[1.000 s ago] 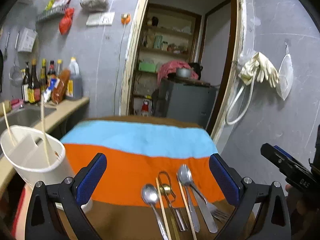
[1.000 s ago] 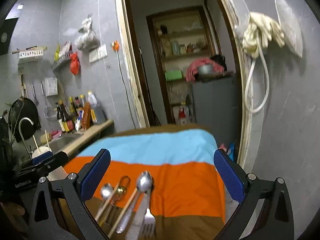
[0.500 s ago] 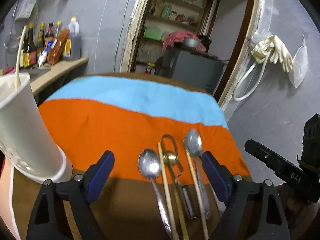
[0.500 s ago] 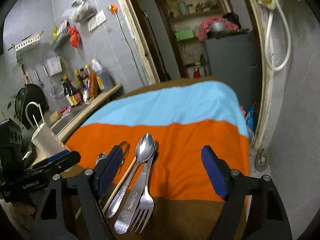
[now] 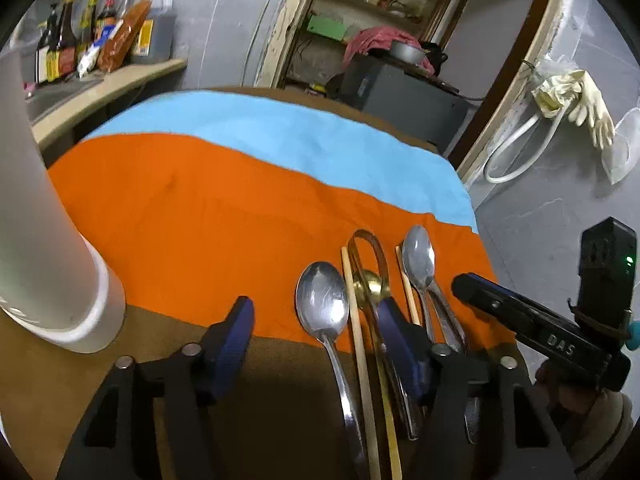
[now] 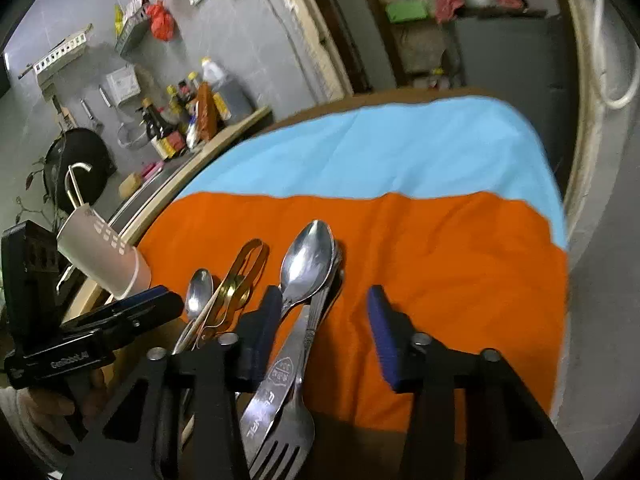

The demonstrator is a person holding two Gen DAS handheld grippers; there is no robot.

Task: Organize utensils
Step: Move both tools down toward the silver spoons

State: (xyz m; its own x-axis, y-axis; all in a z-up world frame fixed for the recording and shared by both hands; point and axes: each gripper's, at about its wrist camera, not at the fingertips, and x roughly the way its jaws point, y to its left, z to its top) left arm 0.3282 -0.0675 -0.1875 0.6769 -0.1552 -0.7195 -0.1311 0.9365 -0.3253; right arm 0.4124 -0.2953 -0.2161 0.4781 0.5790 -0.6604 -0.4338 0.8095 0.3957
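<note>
Striped tabletop (image 5: 208, 216) under both closing tongs, left tongs (image 5: 316, 334) astride spoon (image 5: 322, 304), right tongs (image 6: 324, 332) astride fork (image 6: 280, 436), neither clamped yet.

My spoons (image 5: 322, 304), chopsticks (image 5: 356, 328) and fork (image 6: 280, 436) lie side by side on the cloth (image 5: 208, 208), near its front edge. The cup (image 5: 44, 264) stands on the cloth, well left of them. Bottles (image 5: 92, 36) stand on the counter (image 5: 108, 88) behind the cup.

Both wrist cams look down close, sharing utensils (image 5: 362, 320).
</note>
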